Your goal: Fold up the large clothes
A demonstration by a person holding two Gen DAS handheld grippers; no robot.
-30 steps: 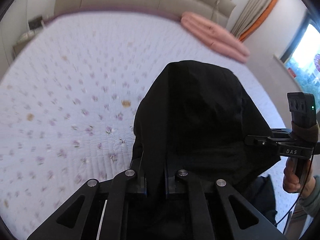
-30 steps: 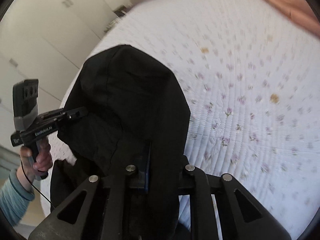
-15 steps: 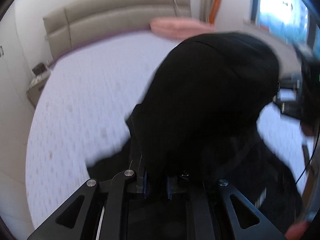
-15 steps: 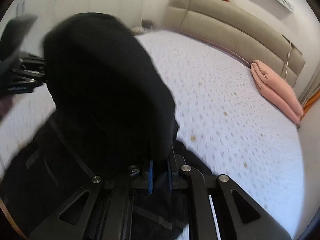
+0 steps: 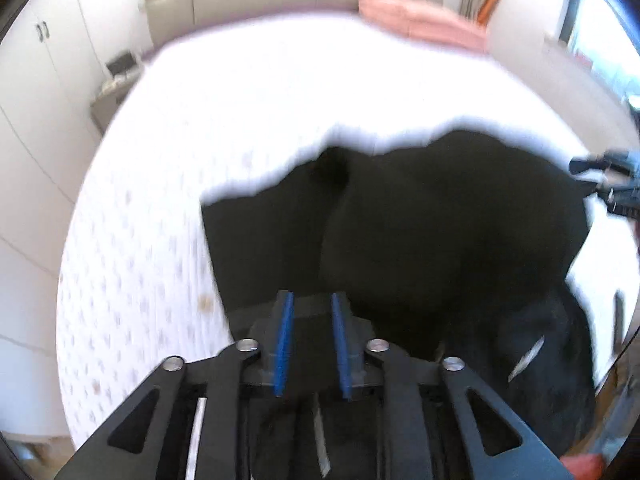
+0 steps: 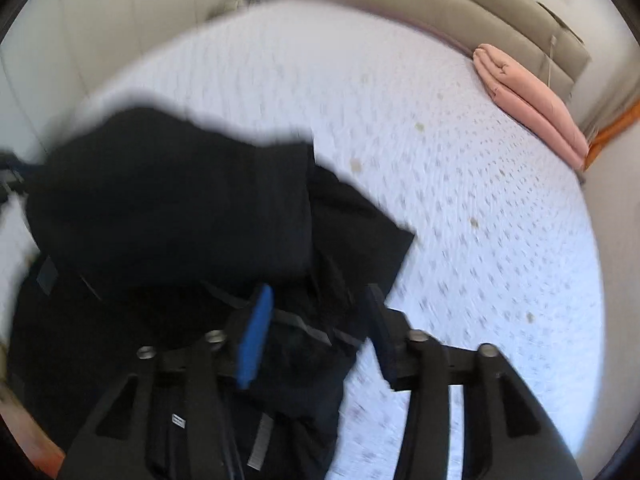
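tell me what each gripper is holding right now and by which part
Nothing. The left gripper and right gripper have just been opening, pads clear of the black garment lying on the bed.

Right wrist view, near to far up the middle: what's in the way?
Right tool, jaws apart with nothing pinched → black garment lying on the bed → bare floral bedspread → beige headboard. The folded pink blanket lies off to the right, near the headboard.

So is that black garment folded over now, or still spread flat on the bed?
Folded over. The black garment lies doubled on the bed, one layer on another. Both grippers' jaws have just been opening, with no cloth pinched.
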